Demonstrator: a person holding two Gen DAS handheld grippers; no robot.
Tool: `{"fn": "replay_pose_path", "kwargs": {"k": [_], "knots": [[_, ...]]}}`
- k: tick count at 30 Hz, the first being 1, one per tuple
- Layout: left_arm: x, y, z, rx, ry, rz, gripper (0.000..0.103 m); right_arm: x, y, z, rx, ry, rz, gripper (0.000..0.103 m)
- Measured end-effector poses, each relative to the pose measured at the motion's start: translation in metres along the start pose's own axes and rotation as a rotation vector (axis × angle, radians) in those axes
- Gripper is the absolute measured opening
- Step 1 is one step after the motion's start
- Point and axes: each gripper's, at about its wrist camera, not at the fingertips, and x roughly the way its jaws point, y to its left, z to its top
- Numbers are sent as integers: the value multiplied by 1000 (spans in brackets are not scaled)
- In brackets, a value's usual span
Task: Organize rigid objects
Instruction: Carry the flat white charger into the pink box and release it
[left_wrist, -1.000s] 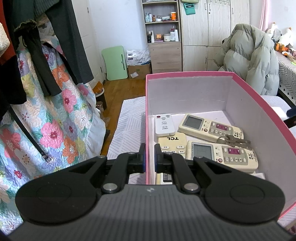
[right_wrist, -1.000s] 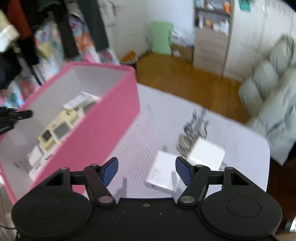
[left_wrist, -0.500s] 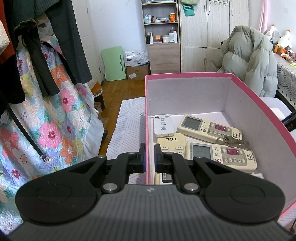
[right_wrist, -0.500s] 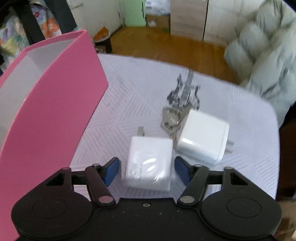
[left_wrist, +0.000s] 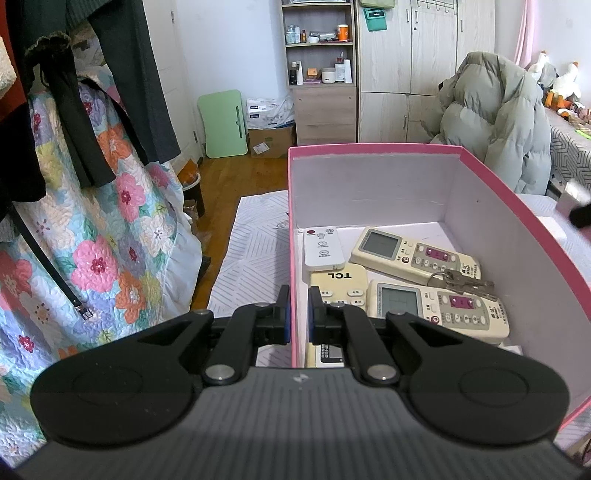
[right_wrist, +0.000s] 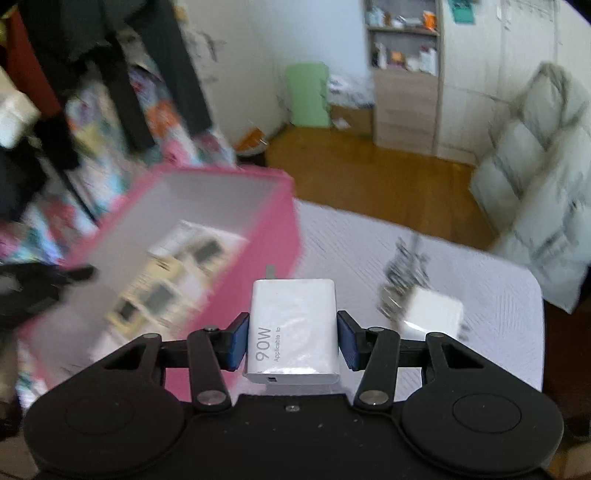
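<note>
The right gripper (right_wrist: 292, 336) has a white 90W charger (right_wrist: 293, 326) between its blue pads (right_wrist: 238, 341), one pad on each side face, jaws about half spread and pinching it. The charger's prongs point away from the camera, its port end faces the gripper body, and it hangs clear of the white striped tablecloth (right_wrist: 480, 295). Everything behind it is smeared with motion blur. Off to the right on the cloth lies a second white charger (right_wrist: 434, 314) with a blurred metal bunch just beside it, keys by the look of it, though the blur keeps that uncertain.

Over to the left gripper (left_wrist: 298, 314): jaws pressed nearly together, and the near left wall of the pink box (left_wrist: 373, 149) runs up between the two pads, one outside and one inside. It is clamped on that thin wall.

Inside the box, on its white floor: a small white remote (left_wrist: 322, 246) at the back left, a cream TCL remote (left_wrist: 338, 286) in front of it, and two cream air-conditioner remotes with screens, one further back (left_wrist: 413, 254), one nearer (left_wrist: 436, 308). A bunch of keys (left_wrist: 461, 283) rests across those two.

The box stands on the same striped cloth (left_wrist: 255, 266), with a floral quilt (left_wrist: 96, 240) hanging to the left.
</note>
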Motion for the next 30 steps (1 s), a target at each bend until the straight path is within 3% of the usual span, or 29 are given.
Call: {"fn": "replay_pose_path", "kwargs": {"k": [5, 9, 11, 14, 18, 20, 24, 30], "knots": [[0, -1, 0, 5, -2, 1, 6, -6, 43, 17, -64, 9, 177, 55], [0, 1, 0, 5, -4, 0, 6, 28, 86, 24, -110, 189, 344, 55], [0, 2, 0, 2, -4, 0, 6, 52, 99, 25, -77, 281, 378, 55], [-1, 2, 0, 5, -5, 1, 6, 82, 104, 26, -17, 351, 375, 55], [-1, 2, -1, 1, -6, -3, 6, 118, 99, 22, 27, 422, 281, 55], [-2, 2, -1, 2, -8, -6, 6, 128, 89, 15, 115, 458, 274, 55], [-2, 4, -1, -3, -9, -10, 6, 134, 82, 13, 284, 456, 347, 59], [-1, 8, 0, -9, -5, -23, 6, 109, 74, 26, 227, 370, 303, 59]]}}
